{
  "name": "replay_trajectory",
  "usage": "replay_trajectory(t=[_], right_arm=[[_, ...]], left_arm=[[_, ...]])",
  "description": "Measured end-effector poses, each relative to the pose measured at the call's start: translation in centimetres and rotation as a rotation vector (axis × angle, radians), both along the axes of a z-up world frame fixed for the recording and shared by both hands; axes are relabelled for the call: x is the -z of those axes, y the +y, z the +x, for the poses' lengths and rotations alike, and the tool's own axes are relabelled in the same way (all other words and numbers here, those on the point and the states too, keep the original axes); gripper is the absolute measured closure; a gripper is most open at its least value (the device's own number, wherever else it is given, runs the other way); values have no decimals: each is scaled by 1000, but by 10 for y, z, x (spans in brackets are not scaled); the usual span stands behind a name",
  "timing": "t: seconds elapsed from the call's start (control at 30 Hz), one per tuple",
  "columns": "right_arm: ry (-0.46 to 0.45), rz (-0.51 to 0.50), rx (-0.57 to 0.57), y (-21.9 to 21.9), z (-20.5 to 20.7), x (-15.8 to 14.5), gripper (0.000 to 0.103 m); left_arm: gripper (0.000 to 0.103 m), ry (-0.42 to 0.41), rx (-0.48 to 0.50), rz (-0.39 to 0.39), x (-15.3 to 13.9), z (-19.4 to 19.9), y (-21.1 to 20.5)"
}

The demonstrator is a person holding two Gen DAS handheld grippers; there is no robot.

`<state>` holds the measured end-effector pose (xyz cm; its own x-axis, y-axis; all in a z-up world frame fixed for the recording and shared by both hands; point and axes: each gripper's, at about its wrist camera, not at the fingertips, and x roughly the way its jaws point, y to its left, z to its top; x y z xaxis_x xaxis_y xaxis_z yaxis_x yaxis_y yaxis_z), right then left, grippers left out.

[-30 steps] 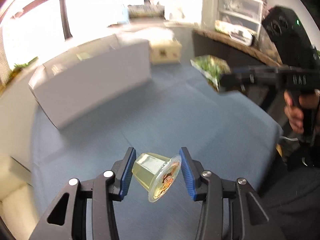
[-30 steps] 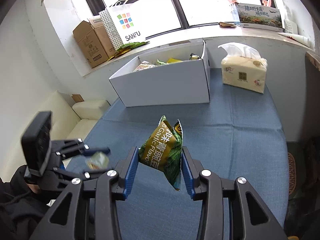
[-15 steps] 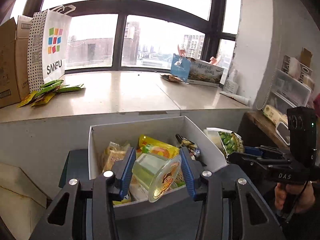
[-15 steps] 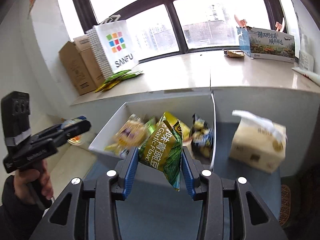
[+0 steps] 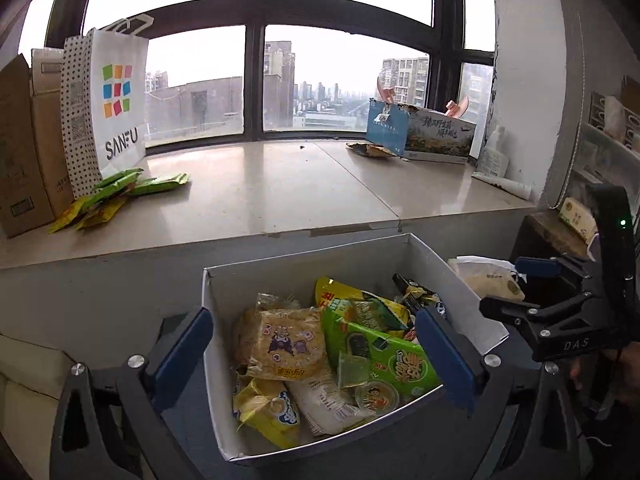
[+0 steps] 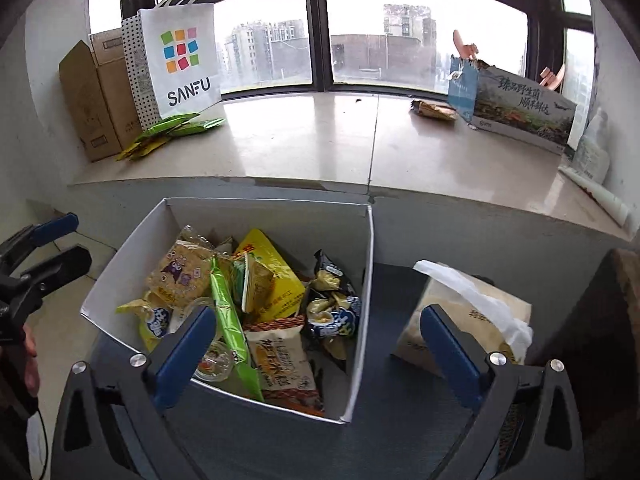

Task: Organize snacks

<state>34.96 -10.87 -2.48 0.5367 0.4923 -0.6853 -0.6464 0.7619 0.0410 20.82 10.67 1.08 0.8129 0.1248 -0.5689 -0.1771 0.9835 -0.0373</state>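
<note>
A white box (image 5: 452, 280) holds several snack packs. In the left wrist view the jelly cup (image 5: 376, 396) lies in the box near its front wall, beside a green pack (image 5: 396, 360). My left gripper (image 5: 316, 356) is open and empty just above the box's front. In the right wrist view the box (image 6: 366, 280) stands below, with the jelly cup (image 6: 214, 358) and the green garlic snack pack (image 6: 230, 324) inside. My right gripper (image 6: 316, 352) is open and empty above the box's front right part.
A tissue pack (image 6: 476, 320) stands right of the box on the blue table. Behind is a stone windowsill (image 5: 280, 188) with a SANFU paper bag (image 5: 108, 108), cardboard boxes (image 5: 24, 140), green sachets (image 5: 120, 192) and a printed carton (image 5: 424, 136).
Both grippers opened. The jelly cup left my left gripper and the green snack pack left my right gripper; both now lie in the box.
</note>
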Motion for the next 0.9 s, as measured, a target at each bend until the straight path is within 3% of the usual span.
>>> replay_trajectory(t=[0.13, 0.23, 0.3, 0.43, 0.6, 0.9], right_arm=[[-103, 26, 33, -16, -18, -18, 0], [-225, 52, 69, -27, -43, -35, 0], [-258, 63, 88, -32, -59, -41, 0], [-316, 68, 177, -50, -94, -45, 0], [-204, 180, 43, -78, -141, -53, 0], [-156, 203, 0, -115, -225, -42, 0]], left_arm=[[0, -65, -25, 71, -18, -25, -20], [0, -110, -5, 7, -28, -48, -28], [0, -113, -35, -31, -33, -63, -31], [0, -168, -78, -5, -40, -104, -42], [0, -92, 3, 54, -39, -140, -67], [0, -75, 110, -28, -30, -215, -103]])
